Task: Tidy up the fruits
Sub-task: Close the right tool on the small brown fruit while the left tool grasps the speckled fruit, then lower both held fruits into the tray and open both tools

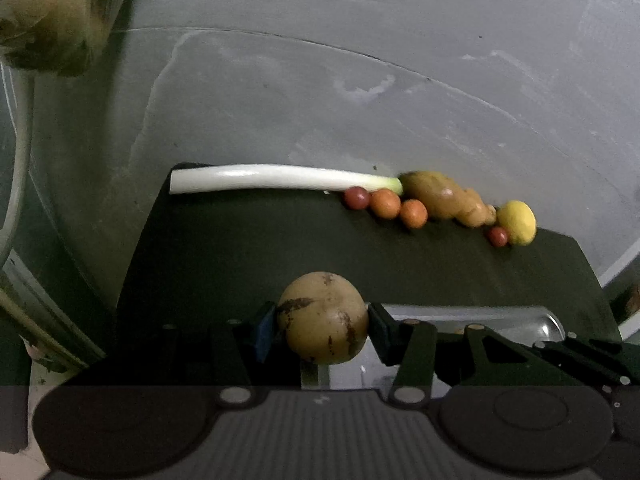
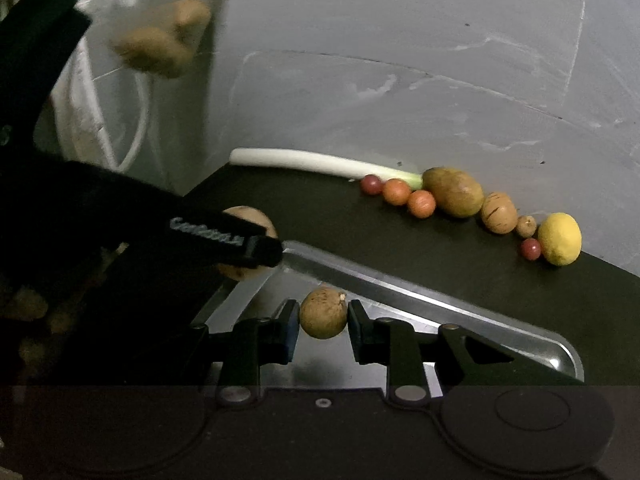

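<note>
My left gripper (image 1: 322,320) is shut on a large tan round fruit (image 1: 322,318) with brown marks, held above the near end of a metal tray (image 1: 500,314). It also shows in the right wrist view (image 2: 248,240), partly behind the left gripper's arm. My right gripper (image 2: 323,318) is shut on a small brown round fruit (image 2: 323,313) over the same tray (image 2: 400,286). A row of produce lies along the dark table's far edge: a leek (image 2: 304,162), small red and orange fruits (image 2: 397,192), a brown-green fruit (image 2: 454,191), a tan fruit (image 2: 499,213) and a lemon (image 2: 559,239).
A clear bag of tan fruits (image 2: 160,42) hangs at the upper left, also seen in the left wrist view (image 1: 60,12). A grey wall (image 1: 360,60) rises behind the dark table (image 1: 240,240). White tubing (image 2: 138,120) runs at the left.
</note>
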Demonstrator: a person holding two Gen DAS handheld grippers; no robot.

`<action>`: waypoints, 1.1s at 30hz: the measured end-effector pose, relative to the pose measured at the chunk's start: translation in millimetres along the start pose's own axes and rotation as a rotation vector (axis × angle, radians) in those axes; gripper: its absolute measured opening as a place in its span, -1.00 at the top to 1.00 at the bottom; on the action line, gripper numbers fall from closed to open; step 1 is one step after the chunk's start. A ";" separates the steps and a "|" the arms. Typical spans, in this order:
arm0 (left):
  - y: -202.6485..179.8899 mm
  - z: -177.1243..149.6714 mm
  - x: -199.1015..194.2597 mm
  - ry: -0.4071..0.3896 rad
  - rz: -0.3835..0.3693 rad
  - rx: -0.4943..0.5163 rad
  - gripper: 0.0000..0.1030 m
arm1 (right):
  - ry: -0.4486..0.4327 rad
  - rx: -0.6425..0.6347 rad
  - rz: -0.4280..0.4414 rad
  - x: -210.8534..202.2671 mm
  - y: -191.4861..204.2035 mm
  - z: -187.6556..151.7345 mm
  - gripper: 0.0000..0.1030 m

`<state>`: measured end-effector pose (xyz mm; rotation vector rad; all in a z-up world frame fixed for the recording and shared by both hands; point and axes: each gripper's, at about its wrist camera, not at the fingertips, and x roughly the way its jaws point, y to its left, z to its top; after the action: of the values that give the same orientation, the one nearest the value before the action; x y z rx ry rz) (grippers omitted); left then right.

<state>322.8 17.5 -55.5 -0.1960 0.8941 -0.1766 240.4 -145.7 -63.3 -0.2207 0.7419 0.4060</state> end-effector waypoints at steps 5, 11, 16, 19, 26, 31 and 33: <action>-5.7 -13.3 -9.9 0.008 -0.014 0.022 -0.03 | 0.011 -0.041 0.041 -11.4 8.2 -13.2 0.46; -12.5 -27.3 -16.9 0.020 -0.052 0.085 -0.03 | 0.049 -0.053 0.089 -18.4 14.8 -26.2 0.46; -17.2 -38.4 -20.2 0.037 -0.088 0.155 -0.03 | 0.092 -0.067 0.127 -22.5 20.9 -36.0 0.46; -18.8 -45.2 -21.6 0.056 -0.107 0.179 -0.03 | 0.119 -0.073 0.134 -25.5 24.6 -42.0 0.46; -26.0 -58.0 -23.4 0.083 -0.138 0.248 -0.03 | 0.148 -0.041 0.137 -28.3 26.1 -47.7 0.46; -28.5 -63.5 -23.1 0.103 -0.141 0.272 -0.03 | 0.167 -0.020 0.140 -26.7 25.0 -49.5 0.46; -28.9 -65.3 -23.7 0.109 -0.143 0.281 -0.03 | 0.174 -0.014 0.139 -26.0 24.9 -51.1 0.46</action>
<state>254.9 -11.2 -70.6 0.0114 0.9530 -0.4464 181.3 -147.8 -83.3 -0.2196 0.9288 0.5290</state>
